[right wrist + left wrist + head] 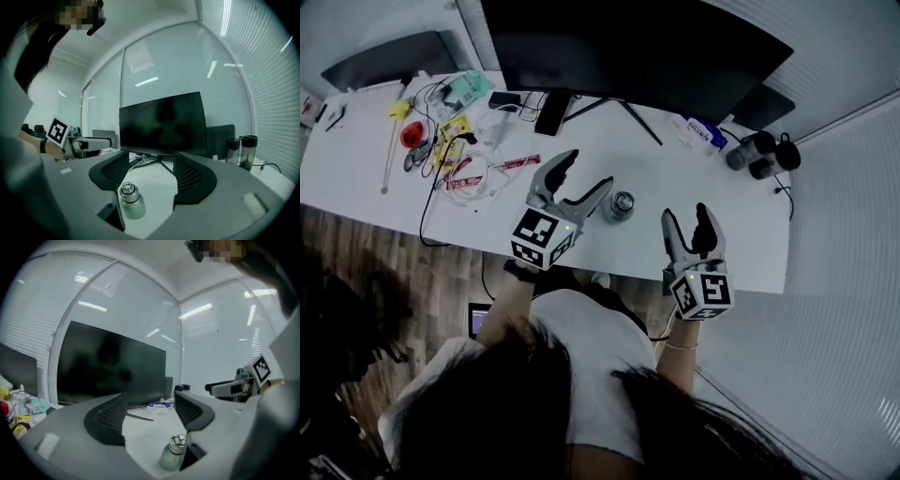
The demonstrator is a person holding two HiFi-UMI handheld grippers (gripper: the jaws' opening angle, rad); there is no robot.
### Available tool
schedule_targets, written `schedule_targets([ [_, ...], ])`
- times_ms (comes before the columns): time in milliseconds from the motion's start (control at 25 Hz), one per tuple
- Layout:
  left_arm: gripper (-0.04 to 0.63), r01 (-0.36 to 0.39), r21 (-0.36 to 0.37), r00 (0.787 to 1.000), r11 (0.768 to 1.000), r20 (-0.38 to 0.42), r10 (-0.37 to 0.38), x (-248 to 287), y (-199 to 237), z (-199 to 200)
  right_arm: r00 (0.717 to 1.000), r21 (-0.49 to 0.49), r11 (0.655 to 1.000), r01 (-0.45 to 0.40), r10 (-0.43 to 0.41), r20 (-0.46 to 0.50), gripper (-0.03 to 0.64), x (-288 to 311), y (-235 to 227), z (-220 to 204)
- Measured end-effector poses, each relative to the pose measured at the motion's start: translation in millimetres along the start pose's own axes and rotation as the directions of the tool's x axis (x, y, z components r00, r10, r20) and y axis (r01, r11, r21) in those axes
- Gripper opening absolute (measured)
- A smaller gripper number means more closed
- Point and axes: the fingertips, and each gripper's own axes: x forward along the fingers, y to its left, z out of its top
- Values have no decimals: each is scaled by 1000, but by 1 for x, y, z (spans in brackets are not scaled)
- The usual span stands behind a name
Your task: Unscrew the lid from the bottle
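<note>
White bench [712, 187] carried a small metal bottle [622, 204], which stood upright near the front edge, between the two grippers, with its silvery lid [177, 440] screwed on. The left gripper [589, 171] was held with its jaws wide apart and nothing between the pads. In the left gripper view the bottle sat low and to the right, just beside the right jaw, and I could not tell whether they touched. The right gripper [685, 214] was spread wide too and gripped nothing. In the right gripper view the bottle stood low by its left jaw. A dark monitor [628, 47] stood at the back of the bench, with tangled cables [459, 150] to the left and two dark tumblers [764, 155] to the right.
</note>
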Motion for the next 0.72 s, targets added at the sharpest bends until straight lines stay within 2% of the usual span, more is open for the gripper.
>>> schedule_targets([
  [160, 350, -115, -8, 993, 993, 4, 115, -19, 3, -5, 990, -15, 990, -139, 139, -11, 270, 16, 6, -2],
  [360, 351, -190, -13, 982, 982, -3, 190, -39, -3, -16, 967, -22, 966, -256, 256, -20, 270, 29, 20, -8],
  [520, 350, -188, -13, 982, 982, -12, 188, -46, -9, -22, 954, -27, 954, -299, 298, -27, 270, 35, 32, -10],
  [720, 350, -150, -15, 988, 989, -36, 149, -43, -12, -30, 952, -26, 952, -304, 303, -52, 270, 42, 38, -18],
])
